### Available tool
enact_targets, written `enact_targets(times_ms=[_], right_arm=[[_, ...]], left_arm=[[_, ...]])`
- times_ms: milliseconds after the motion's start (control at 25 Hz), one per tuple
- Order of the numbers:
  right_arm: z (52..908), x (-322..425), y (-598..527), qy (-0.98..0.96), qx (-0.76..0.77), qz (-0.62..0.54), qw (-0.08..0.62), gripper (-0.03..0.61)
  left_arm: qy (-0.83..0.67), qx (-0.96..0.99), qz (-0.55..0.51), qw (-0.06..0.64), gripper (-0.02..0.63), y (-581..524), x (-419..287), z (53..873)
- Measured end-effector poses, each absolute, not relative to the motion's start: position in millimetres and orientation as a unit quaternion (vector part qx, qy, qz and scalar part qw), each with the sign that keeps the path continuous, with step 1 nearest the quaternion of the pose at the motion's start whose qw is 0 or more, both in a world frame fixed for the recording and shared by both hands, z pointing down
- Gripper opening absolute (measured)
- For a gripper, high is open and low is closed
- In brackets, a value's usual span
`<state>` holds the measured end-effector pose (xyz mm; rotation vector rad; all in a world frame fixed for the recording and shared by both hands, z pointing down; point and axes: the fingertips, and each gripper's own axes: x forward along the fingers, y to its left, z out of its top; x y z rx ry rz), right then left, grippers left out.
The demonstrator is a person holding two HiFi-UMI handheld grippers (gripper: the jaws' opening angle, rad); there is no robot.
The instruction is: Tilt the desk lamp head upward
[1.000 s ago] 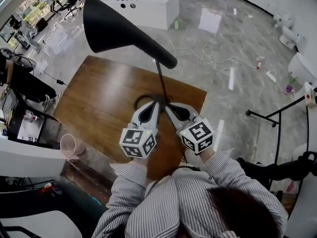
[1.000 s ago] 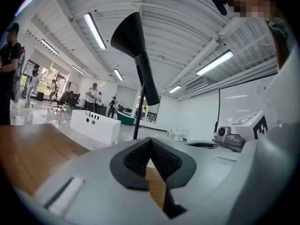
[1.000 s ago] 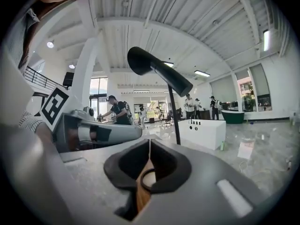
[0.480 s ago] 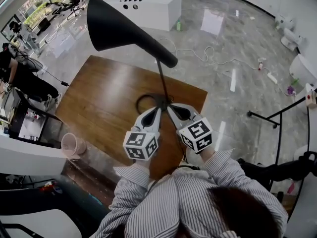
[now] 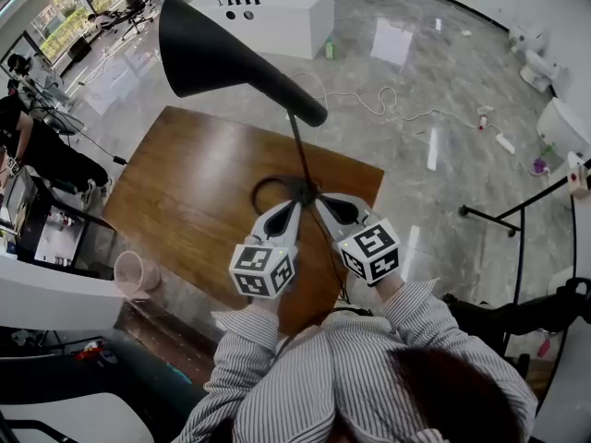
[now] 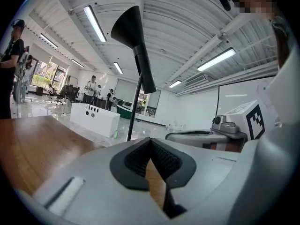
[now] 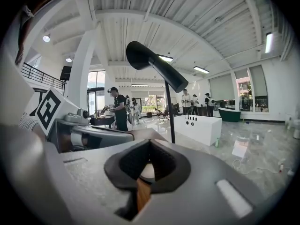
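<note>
A black desk lamp stands on the wooden table (image 5: 175, 192). Its cone head (image 5: 212, 58) points up and to the left on a thin stem (image 5: 300, 150) that rises from a dark ring base (image 5: 268, 190). My left gripper (image 5: 294, 205) and right gripper (image 5: 319, 201) lie side by side just in front of the stem's foot, both shut and holding nothing. In the left gripper view the lamp head (image 6: 133, 41) rises above my shut left gripper (image 6: 151, 142). The right gripper view has the head (image 7: 154, 64) above the shut right gripper (image 7: 149, 144).
A pink cup (image 5: 134, 270) sits at the table's near left edge. Beyond the table are a white counter (image 5: 277, 12), loose cables on the floor (image 5: 388, 100) and a black stand (image 5: 517, 220) to the right. People stand at the far left.
Both grippers stay by the foot of the lamp stem and the lamp head keeps the same tilt. Only the head view has shifted slightly.
</note>
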<state>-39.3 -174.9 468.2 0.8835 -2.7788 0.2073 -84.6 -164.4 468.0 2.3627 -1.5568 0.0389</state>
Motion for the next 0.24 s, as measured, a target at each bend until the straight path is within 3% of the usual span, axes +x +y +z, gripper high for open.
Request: enact_targets(times_ms=[240], right_arm=[[468.7,-39.8,-172.3,-0.945,0.299,0.069,0.111,0.002]], left_arm=[[-0.537,0.827,0.011,0.163,0.003,-162.2,-81.0,469.9]])
